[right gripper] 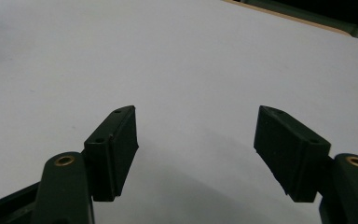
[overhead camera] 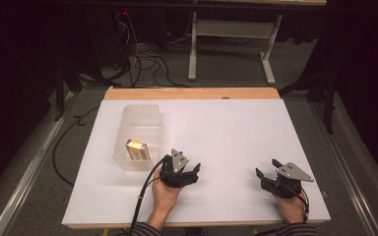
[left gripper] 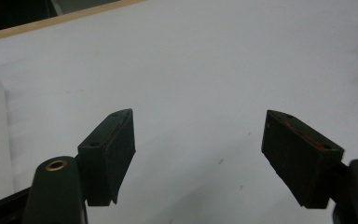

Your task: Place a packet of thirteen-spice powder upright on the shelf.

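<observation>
Two hand-held tongs rest low over the white tabletop (overhead camera: 236,142), near its front edge. The left tongs (overhead camera: 189,173) lie just beside a clear plastic bin (overhead camera: 140,132), jaws spread wide with nothing between them; the left gripper view shows bare white surface in the gap. The right tongs (overhead camera: 267,178) sit well apart on the other side, likewise spread and empty.

A small box (overhead camera: 135,150), yellowish on top, stands inside the near end of the bin, close to its front wall. It is the nearest thing to the left tongs.

Handling, as a judgement: the box looks like light printed cardboard, stiff enough for a gentle pinch but liable to dent if squeezed hard. The two broad faces offer the best hold, taken from above through the open top. The bin appears thin-walled and light, so it may slide if nudged.
</observation>
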